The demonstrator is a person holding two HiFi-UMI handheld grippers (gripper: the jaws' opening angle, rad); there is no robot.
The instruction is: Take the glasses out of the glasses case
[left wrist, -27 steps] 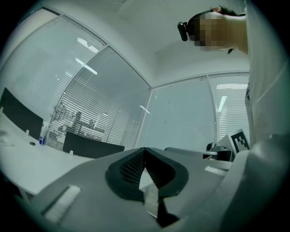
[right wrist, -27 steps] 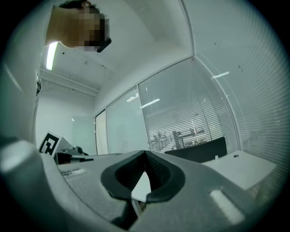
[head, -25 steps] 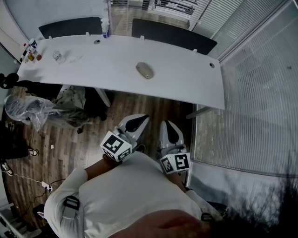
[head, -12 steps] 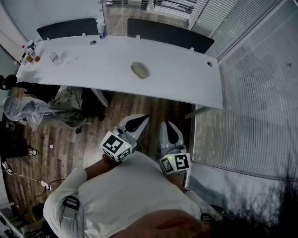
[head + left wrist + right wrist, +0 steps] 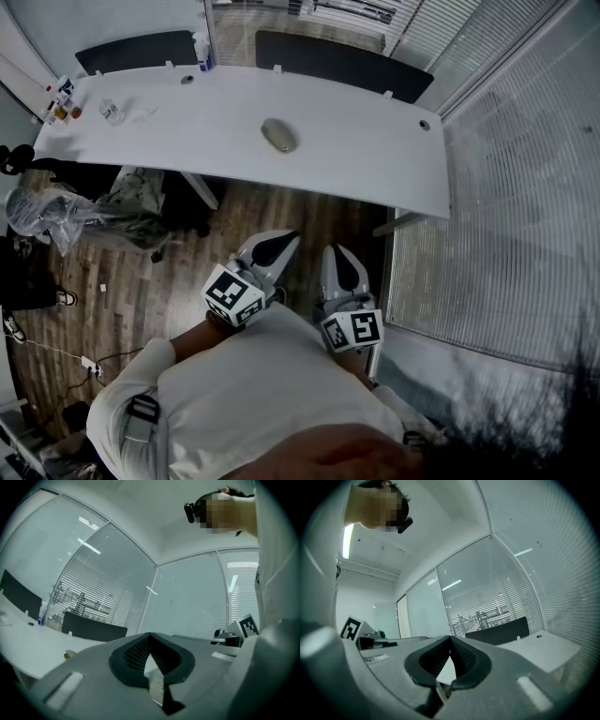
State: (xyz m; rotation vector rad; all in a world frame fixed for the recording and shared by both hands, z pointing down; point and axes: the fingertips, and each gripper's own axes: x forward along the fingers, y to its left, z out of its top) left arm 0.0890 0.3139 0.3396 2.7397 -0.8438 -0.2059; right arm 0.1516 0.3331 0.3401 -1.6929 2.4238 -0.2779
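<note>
The glasses case (image 5: 278, 135), a closed oval grey-beige shell, lies on the middle of the long white table (image 5: 375, 159). It also shows as a small lump (image 5: 70, 654) in the left gripper view. No glasses are visible. Both grippers are held close to the person's body over the wooden floor, well short of the table. My left gripper (image 5: 274, 247) is shut with nothing in it, and its dark pads (image 5: 140, 654) meet. My right gripper (image 5: 343, 264) is beside it, also shut and empty, with its pads (image 5: 461, 660) together.
Small bottles (image 5: 61, 101) and crumpled plastic (image 5: 117, 112) sit at the table's far left, and a spray bottle (image 5: 202, 52) stands at its back edge. Two dark chair backs (image 5: 342, 64) are behind it. A plastic bag (image 5: 42, 211) and bundled clothing (image 5: 141, 211) lie on the floor at the left. Blinds (image 5: 506, 187) close the right.
Both grippers keep their place in front of the body and stay shut. The table and case have drifted slightly up and left in the head view.
</note>
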